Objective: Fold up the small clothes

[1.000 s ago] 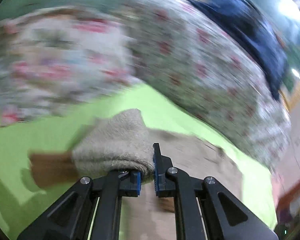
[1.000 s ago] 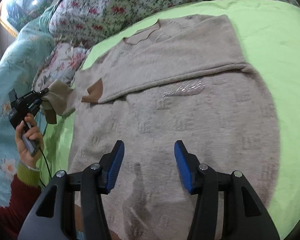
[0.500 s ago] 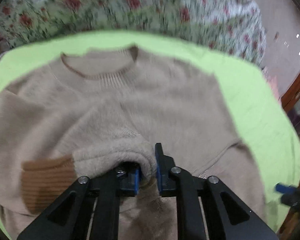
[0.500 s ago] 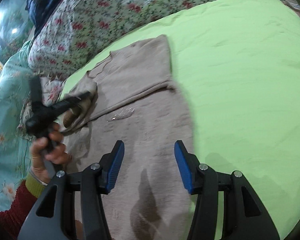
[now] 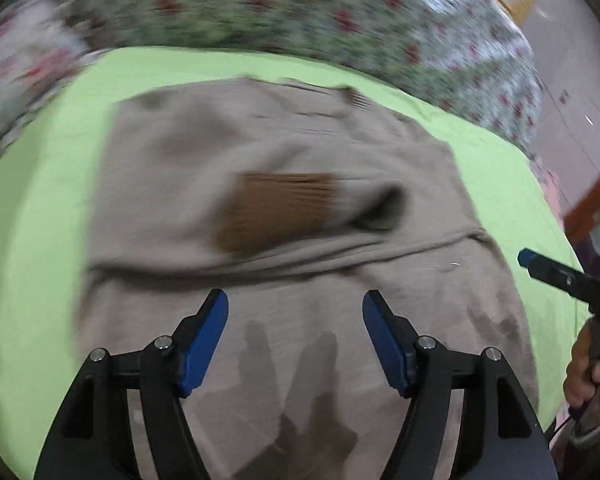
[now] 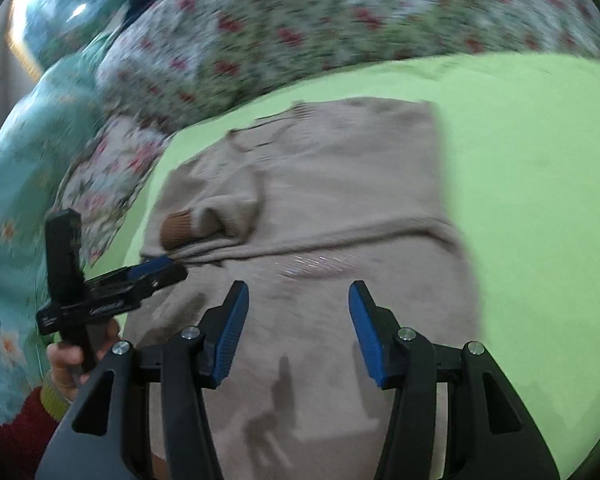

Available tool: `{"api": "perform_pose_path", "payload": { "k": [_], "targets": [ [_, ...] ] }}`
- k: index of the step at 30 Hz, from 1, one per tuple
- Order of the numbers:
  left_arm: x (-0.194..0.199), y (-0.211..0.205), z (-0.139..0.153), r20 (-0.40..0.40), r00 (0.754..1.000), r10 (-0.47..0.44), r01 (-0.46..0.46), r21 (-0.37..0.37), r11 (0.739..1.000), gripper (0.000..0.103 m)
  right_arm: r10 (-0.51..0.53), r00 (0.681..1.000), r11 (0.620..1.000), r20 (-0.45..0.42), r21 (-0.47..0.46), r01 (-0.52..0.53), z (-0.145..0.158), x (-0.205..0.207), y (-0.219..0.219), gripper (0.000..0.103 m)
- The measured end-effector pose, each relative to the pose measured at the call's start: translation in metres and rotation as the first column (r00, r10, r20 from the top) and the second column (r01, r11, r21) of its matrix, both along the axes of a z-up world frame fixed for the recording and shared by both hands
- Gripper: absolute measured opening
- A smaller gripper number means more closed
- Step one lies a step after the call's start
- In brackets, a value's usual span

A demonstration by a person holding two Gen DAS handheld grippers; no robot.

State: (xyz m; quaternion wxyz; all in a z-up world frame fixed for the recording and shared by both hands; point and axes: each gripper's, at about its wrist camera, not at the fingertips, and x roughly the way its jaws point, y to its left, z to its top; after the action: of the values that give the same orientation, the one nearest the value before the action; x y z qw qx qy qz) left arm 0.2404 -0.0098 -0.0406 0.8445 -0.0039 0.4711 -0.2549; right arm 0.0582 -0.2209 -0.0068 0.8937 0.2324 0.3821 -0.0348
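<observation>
Left wrist view: your left gripper [image 5: 295, 332] and right gripper [image 6: 298, 328] gape empty over the beige knitted sweater [image 5: 284, 216] on the lime-green sheet [image 5: 40, 240]; its brown-cuffed sleeve [image 5: 276, 208], seemingly bunched at 12 o'clock, could slide off.

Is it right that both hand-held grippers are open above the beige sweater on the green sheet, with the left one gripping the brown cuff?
Not quite. In the left wrist view the left hand-held gripper is open and empty; the brown cuff lies free on the beige sweater. The right hand-held gripper is open too, over the green sheet.
</observation>
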Motion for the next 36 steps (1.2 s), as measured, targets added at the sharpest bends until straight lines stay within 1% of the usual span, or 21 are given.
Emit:
{"api": "perform_pose_path", "payload": {
  "k": [3, 6, 9, 11, 13, 14, 15, 16, 17, 19, 20, 21, 22, 23, 24, 26, 27, 30, 32, 35, 36],
  "targets": [
    [0.01, 0.048, -0.004, 0.022, 0.993, 0.113, -0.114, 0.052, 0.992, 0.074, 0.129, 0.992, 0.99, 0.005, -0.052, -0.129, 0.002, 0.044, 0.028, 0.054],
    [0.022, 0.084, -0.016, 0.023, 0.978, 0.209, -0.21, 0.111, 0.971, 0.074, 0.219, 0.976, 0.964, -0.009, -0.153, -0.218, 0.007, 0.086, 0.054, 0.062],
    [0.035, 0.098, -0.032, -0.009, 0.964, 0.265, -0.261, 0.148, 0.954, 0.074, 0.333, 0.942, 0.906, -0.033, -0.267, -0.33, 0.009, 0.125, 0.087, 0.066],
    [0.037, 0.102, -0.036, -0.004, 0.959, 0.283, -0.279, 0.137, 0.95, 0.074, 0.441, 0.892, 0.837, -0.101, -0.314, -0.449, 0.0, 0.154, 0.106, 0.071],
    [0.037, 0.1, -0.034, 0.016, 0.957, 0.291, -0.29, 0.148, 0.945, 0.075, 0.479, 0.862, 0.787, -0.167, -0.352, -0.506, -0.014, 0.17, 0.118, 0.071],
    [0.037, 0.098, -0.034, 0.023, 0.956, 0.294, -0.294, 0.151, 0.944, 0.075, 0.465, 0.865, 0.777, -0.185, -0.383, -0.5, -0.021, 0.175, 0.12, 0.068],
    [0.039, 0.095, -0.033, 0.026, 0.955, 0.297, -0.297, 0.152, 0.943, 0.075, 0.427, 0.883, 0.779, -0.197, -0.415, -0.469, -0.026, 0.178, 0.118, 0.045],
    [0.041, 0.093, -0.033, 0.027, 0.953, 0.301, -0.301, 0.154, 0.941, 0.075, 0.384, 0.901, 0.803, -0.204, -0.407, -0.434, -0.029, 0.182, 0.11, 0.006],
    [0.042, 0.093, -0.033, 0.029, 0.951, 0.307, -0.308, 0.157, 0.938, 0.075, 0.362, 0.912, 0.831, -0.19, -0.378, -0.409, -0.029, 0.181, 0.102, 0.008],
    [0.046, 0.088, -0.03, 0.03, 0.946, 0.323, -0.324, 0.154, 0.933, 0.075, 0.273, 0.958, 0.914, -0.084, -0.29, -0.286, -0.016, 0.168, 0.068, 0.007],
    [0.048, 0.089, -0.03, 0.031, 0.943, 0.331, -0.332, 0.151, 0.931, 0.075, 0.234, 0.971, 0.938, -0.038, -0.253, -0.236, -0.009, 0.159, 0.051, 0.007],
    [0.05, 0.088, -0.031, 0.033, 0.939, 0.343, -0.344, 0.15, 0.927, 0.075, 0.166, 0.986, 0.969, 0.019, -0.191, -0.16, -0.002, 0.148, 0.029, 0.007],
    [0.052, 0.086, -0.032, 0.037, 0.934, 0.356, -0.358, 0.151, 0.922, 0.075, 0.071, 0.994, 0.994, 0.086, -0.088, -0.064, 0.004, 0.131, 0.0, 0.007],
    [0.051, 0.09, -0.031, 0.04, 0.928, 0.37, -0.372, 0.149, 0.916, 0.075, -0.013, 0.993, 1.0, 0.115, -0.016, 0.015, 0.005, 0.118, -0.023, 0.007],
    [0.05, 0.093, -0.031, 0.037, 0.923, 0.384, -0.385, 0.142, 0.912, 0.075, -0.128, 0.984, 0.991, 0.123, 0.054, 0.122, 0.001, 0.101, -0.051, 0.007],
    [0.049, 0.097, -0.031, 0.032, 0.915, 0.403, -0.403, 0.132, 0.906, 0.075, -0.241, 0.965, 0.967, 0.102, 0.103, 0.231, -0.009, 0.082, -0.078, 0.0],
    [0.052, 0.093, -0.032, 0.036, 0.912, 0.409, -0.41, 0.136, 0.902, 0.075, -0.275, 0.958, 0.958, 0.08, 0.106, 0.266, -0.016, 0.076, -0.087, 0.0],
    [0.05, 0.09, -0.032, 0.047, 0.908, 0.416, -0.418, 0.156, 0.895, 0.076, -0.303, 0.953, 0.941, -0.015, 0.153, 0.301, -0.045, 0.061, -0.1, 0.001],
    [0.049, 0.093, -0.032, 0.047, 0.905, 0.423, -0.425, 0.15, 0.892, 0.076, -0.32, 0.947, 0.927, -0.026, 0.197, 0.318, -0.054, 0.054, -0.106, 0.001],
    [0.047, 0.096, -0.032, 0.038, 0.901, 0.433, -0.434, 0.139, 0.89, 0.076, -0.369, 0.929, 0.899, -0.007, 0.253, 0.359, -0.058, 0.043, -0.116, 0.002],
    [0.048, 0.097, -0.032, 0.039, 0.9, 0.434, -0.435, 0.14, 0.889, 0.076, -0.379, 0.925, 0.894, -0.002, 0.257, 0.367, -0.058, 0.043, -0.118, 0.007]
  ]
}}
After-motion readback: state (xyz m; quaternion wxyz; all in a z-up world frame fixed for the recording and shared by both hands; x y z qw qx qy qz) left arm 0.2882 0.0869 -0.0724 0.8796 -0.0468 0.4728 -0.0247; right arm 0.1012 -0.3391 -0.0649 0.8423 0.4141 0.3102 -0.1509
